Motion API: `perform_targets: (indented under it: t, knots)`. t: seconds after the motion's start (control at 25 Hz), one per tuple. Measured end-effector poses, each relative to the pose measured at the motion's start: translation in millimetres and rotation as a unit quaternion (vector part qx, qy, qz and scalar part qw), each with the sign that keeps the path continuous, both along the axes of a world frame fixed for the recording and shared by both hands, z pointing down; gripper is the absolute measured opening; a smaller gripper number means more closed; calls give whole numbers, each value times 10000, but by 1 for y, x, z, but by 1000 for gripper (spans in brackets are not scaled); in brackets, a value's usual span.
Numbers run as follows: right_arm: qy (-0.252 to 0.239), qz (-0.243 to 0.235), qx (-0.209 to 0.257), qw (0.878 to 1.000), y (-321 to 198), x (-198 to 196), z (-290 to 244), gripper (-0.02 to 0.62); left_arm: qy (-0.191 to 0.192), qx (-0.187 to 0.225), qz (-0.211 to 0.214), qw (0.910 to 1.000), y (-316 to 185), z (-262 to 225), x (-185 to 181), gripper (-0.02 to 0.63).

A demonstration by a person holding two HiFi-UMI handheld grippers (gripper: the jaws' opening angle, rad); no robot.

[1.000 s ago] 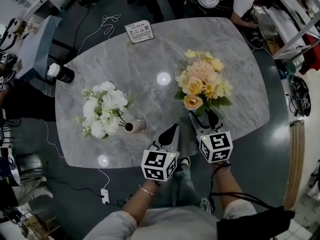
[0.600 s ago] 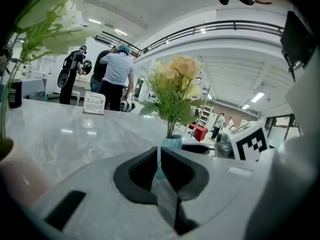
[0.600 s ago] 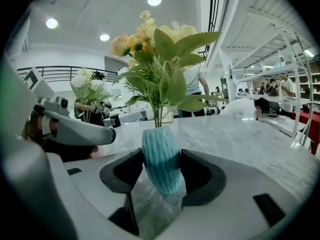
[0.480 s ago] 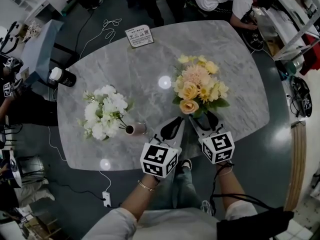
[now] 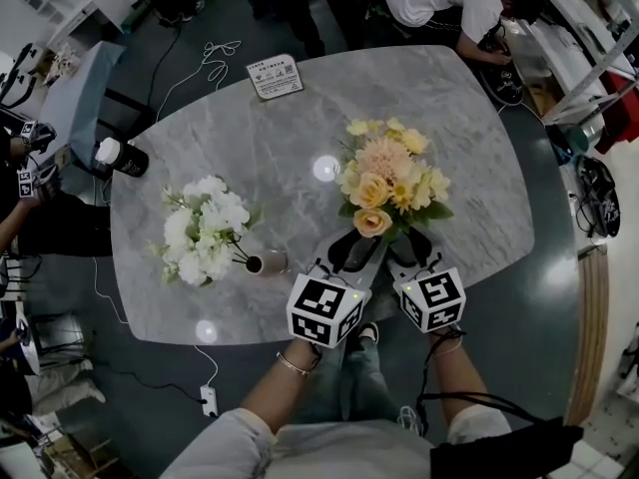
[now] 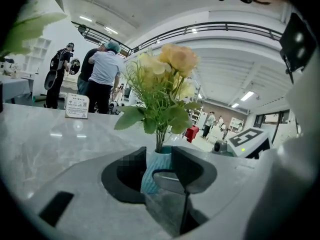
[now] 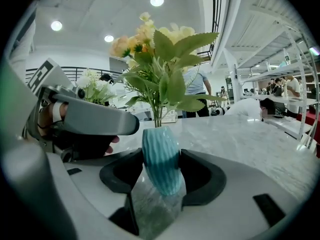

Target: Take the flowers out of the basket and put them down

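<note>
At centre-right of the head view, a yellow-and-peach flower bouquet (image 5: pixel 391 180) stands on the grey marble table (image 5: pixel 250 148). In the left gripper view, the left gripper (image 6: pixel 157 165), jaws just opening, is spread around its ribbed teal vase (image 6: pixel 155 158). In the right gripper view, the right gripper (image 7: pixel 161 168) pinches that vase.

No text can be read. Card (image 5: pixel 275 76): stands at the far edge of the desk (image 5: pixel 250 158), well beyond the fingers (image 5: pixel 345 251); printed lines and a code-like square, too small to make out. Left cube (image 5: pixel 322 310) and right cube (image 5: pixel 432 300), behind the fingers: black-and-white square markers, no letters or numbers.
</note>
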State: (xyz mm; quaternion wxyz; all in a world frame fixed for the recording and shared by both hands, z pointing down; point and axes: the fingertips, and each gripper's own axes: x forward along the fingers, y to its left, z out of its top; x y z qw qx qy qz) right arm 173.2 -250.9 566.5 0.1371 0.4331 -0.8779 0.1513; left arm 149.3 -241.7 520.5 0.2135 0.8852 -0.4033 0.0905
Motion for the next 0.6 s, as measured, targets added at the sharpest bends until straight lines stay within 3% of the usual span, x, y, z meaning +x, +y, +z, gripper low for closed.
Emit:
perform_targets:
  t: [0.32,0.6]
  knots:
    - [-20,-48,10,10000,3,-1,0,216,217,-27,-65,9997,-14,-3,7,207]
    - [-28,-86,32,10000,3,-1,-2,216,322,-15,-132,9994,-27,-7,14,209]
